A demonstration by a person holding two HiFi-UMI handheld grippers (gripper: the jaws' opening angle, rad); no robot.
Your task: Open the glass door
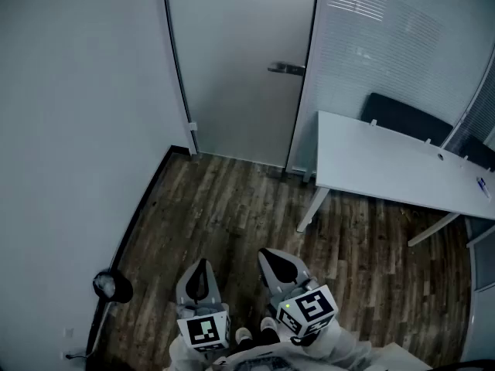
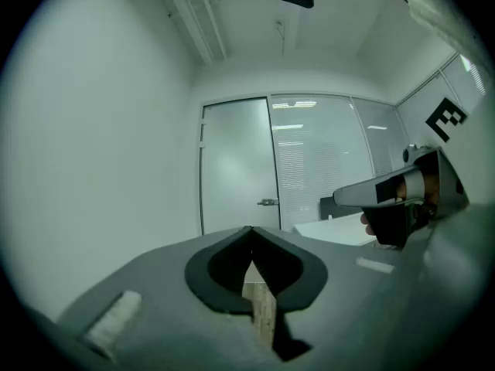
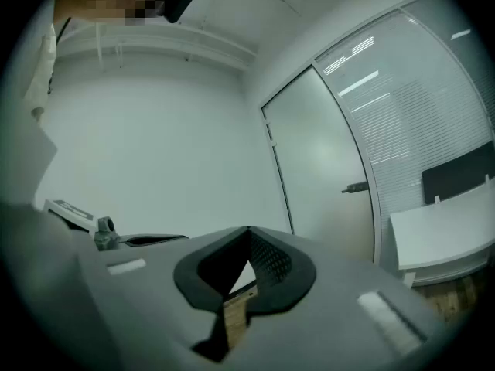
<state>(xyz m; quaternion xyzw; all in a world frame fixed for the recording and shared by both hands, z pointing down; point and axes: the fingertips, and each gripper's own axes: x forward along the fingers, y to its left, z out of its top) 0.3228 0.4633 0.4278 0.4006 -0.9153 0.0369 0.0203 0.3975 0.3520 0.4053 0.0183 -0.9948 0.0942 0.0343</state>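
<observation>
The glass door [image 1: 240,68] is seen shut at the far end of the room, straight ahead of both grippers and well apart from them, with a stretch of wooden floor [image 1: 232,207] between. Its handle [image 1: 287,69] is a short lever lying level. It is fixed near the door's right edge, beside the glass wall with blinds [image 1: 387,37], and its free end points left across the pane.

The left gripper [image 1: 201,273] and the right gripper [image 1: 277,263] are held low and side by side, both pointed level toward the door. In the left gripper view the jaws are closed tip to tip with nothing between them, and the handle is seen slightly right of their line. In the right gripper view the jaws are likewise brought together and empty, and the handle is seen well to the right of their line.

The right gripper is judged the nearer to the handle, since the handle sits on the door's right side. A white surface [image 1: 387,161] stands to the right of the door, just beside the path that this gripper would need. An approach forward and upward is called for, with the jaws opened before the lever is met across its level axis.
</observation>
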